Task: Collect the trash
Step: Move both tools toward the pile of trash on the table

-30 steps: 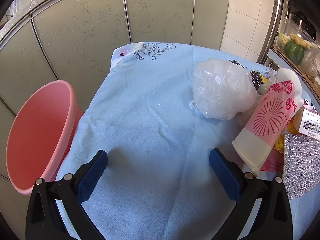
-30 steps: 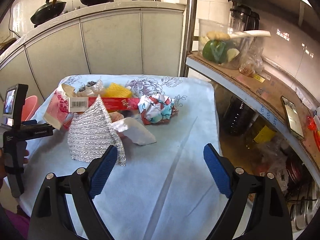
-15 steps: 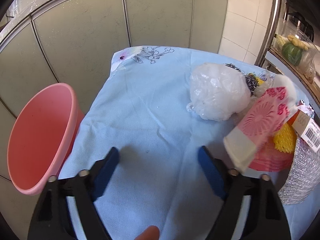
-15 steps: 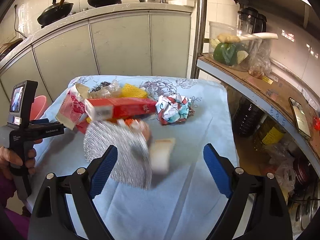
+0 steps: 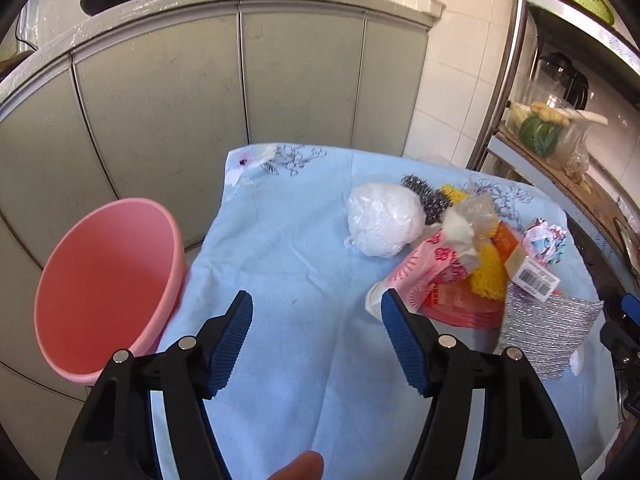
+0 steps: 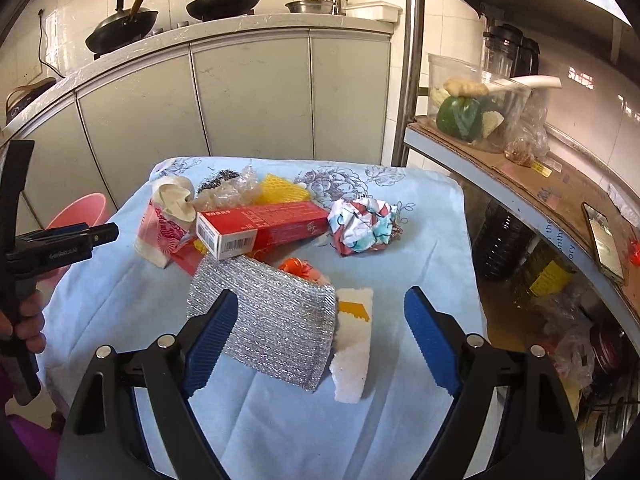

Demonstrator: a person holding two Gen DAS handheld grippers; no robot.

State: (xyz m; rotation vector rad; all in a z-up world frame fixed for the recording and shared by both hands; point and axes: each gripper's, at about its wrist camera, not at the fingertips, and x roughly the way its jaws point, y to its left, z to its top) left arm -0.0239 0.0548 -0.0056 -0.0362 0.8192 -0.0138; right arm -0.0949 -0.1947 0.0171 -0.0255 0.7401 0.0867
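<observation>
On the blue cloth (image 5: 280, 264) a pile of trash lies right of my left gripper (image 5: 318, 314): a white plastic bag ball (image 5: 384, 224), a pink carton (image 5: 424, 276), yellow netting (image 5: 488, 276) and a red box (image 5: 532, 278). The left jaws are closing with nothing between them. My right gripper (image 6: 320, 320) stands open over a flat silver bag (image 6: 272, 320) and a white foam piece (image 6: 354, 344), its pads not pressing them. Behind lie the red box (image 6: 260, 228) and crumpled paper (image 6: 364, 224). A pink bin (image 5: 104, 280) stands left of the table.
Grey cabinet doors (image 5: 300, 80) close off the far side, with pans on the counter above. A metal shelf (image 6: 520, 168) with vegetables and a phone runs along the right. Bottles (image 6: 504, 244) stand under it. The left gripper (image 6: 108, 234) shows at the left edge of the right wrist view.
My left gripper rose and drew back while its jaws narrowed. The pink carton tipped over. The silver bag went from upright to flat, and the foam piece now lies at its right.
</observation>
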